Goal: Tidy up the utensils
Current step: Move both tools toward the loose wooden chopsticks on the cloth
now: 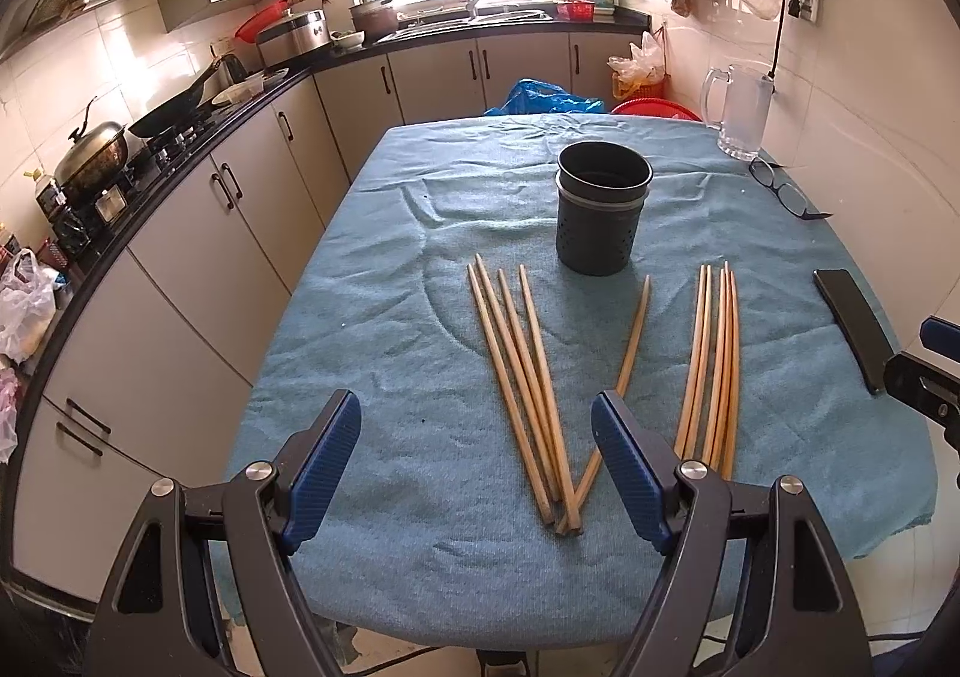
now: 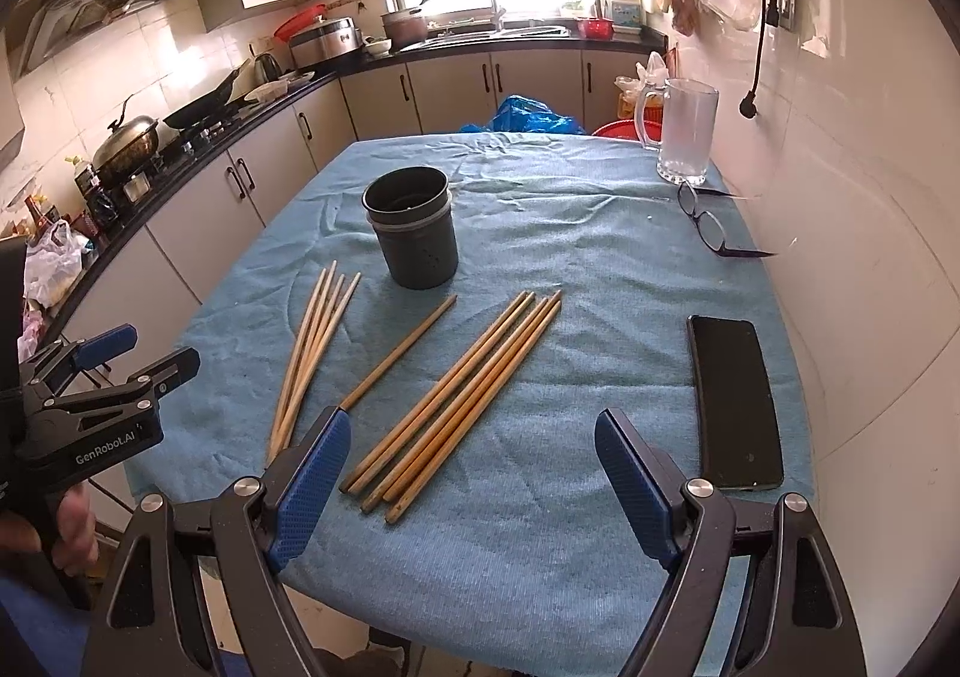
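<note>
A dark perforated utensil cup point(image 1: 603, 215) point(image 2: 414, 236) stands upright and empty mid-table on the blue cloth. Wooden chopsticks lie in front of it: a left bundle point(image 1: 521, 383) point(image 2: 312, 353), a single stick point(image 1: 627, 359) point(image 2: 399, 353), and a right bundle point(image 1: 711, 371) point(image 2: 456, 401). My left gripper point(image 1: 477, 473) is open and empty above the near table edge, with the left bundle's near ends between its fingers. It also shows at the left of the right wrist view point(image 2: 129, 356). My right gripper point(image 2: 471, 485) is open and empty, above the right bundle's near ends.
A black phone point(image 2: 732, 401) point(image 1: 852, 329) lies at the right edge of the table. Black glasses point(image 2: 708, 224) point(image 1: 780, 188) and a glass mug point(image 2: 684, 131) point(image 1: 741, 110) sit at the far right by the tiled wall. Kitchen cabinets and a stove run along the left.
</note>
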